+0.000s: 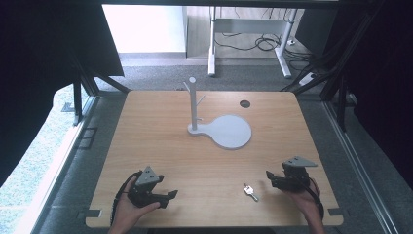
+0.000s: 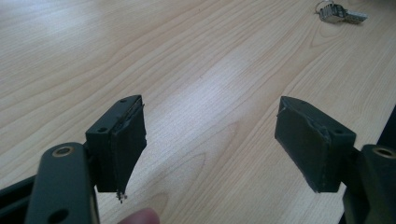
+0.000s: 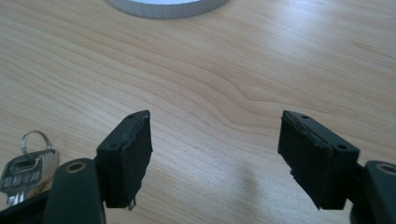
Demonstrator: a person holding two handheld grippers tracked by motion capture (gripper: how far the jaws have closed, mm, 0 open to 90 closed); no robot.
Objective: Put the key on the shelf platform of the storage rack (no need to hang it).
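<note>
A small silver key on a ring (image 1: pixel 251 191) lies flat on the wooden table (image 1: pixel 160 146) near its front edge. My right gripper (image 1: pixel 269 176) rests just to the key's right, held by a hand, jaws wide apart with bare wood between them. In the right gripper view (image 3: pixel 215 158) the key (image 3: pixel 25 175) sits at the lower left, outside the jaws. My left gripper (image 1: pixel 171 195) lies at the front left, open and empty. In the left gripper view (image 2: pixel 210 140) the key (image 2: pixel 338 13) appears far off at the top right.
A white stand (image 1: pixel 193 105) with a post and short pegs rises from a round flat base (image 1: pixel 231 131) at the table's middle back; that base's edge (image 3: pixel 163 7) borders the right gripper view. A dark round hole (image 1: pixel 245 104) sits behind it. Desk legs and cables lie beyond.
</note>
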